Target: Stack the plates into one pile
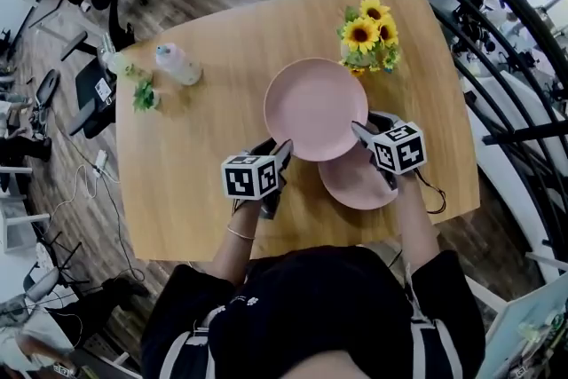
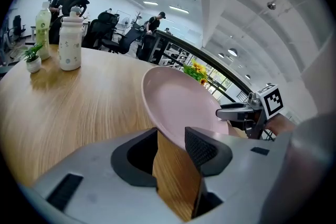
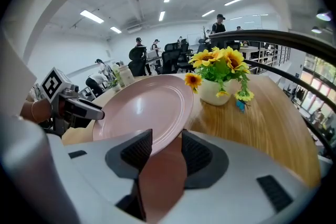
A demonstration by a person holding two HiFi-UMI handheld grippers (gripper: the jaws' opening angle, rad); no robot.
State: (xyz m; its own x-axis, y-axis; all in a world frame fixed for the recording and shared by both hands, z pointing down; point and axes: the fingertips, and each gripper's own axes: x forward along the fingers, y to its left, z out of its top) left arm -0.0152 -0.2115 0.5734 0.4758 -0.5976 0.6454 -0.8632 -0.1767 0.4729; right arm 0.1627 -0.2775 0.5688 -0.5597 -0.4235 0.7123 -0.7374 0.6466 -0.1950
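— What's the left gripper (image 1: 282,153) on?
— The large pink plate (image 1: 315,106): its jaws are closed on the near rim. The right gripper (image 1: 359,133) pinches the opposite rim.
— And the plate?
— Just beside the sunflowers (image 1: 370,33), overlapping the smaller plate (image 1: 355,182).

Person in black top (image 1: 311,306), white stripes down both sides; thin bracelet (image 1: 240,233) on left wrist. Left gripper (image 2: 171,145) and right gripper (image 3: 161,150): pale grey moulded shells, black jaw pads (image 2: 200,148) with fine ribbed texture, small black slots in shell. Each carries white marker cube (image 1: 249,177) printed with black square patterns. Black cable (image 1: 437,191) loops from right one
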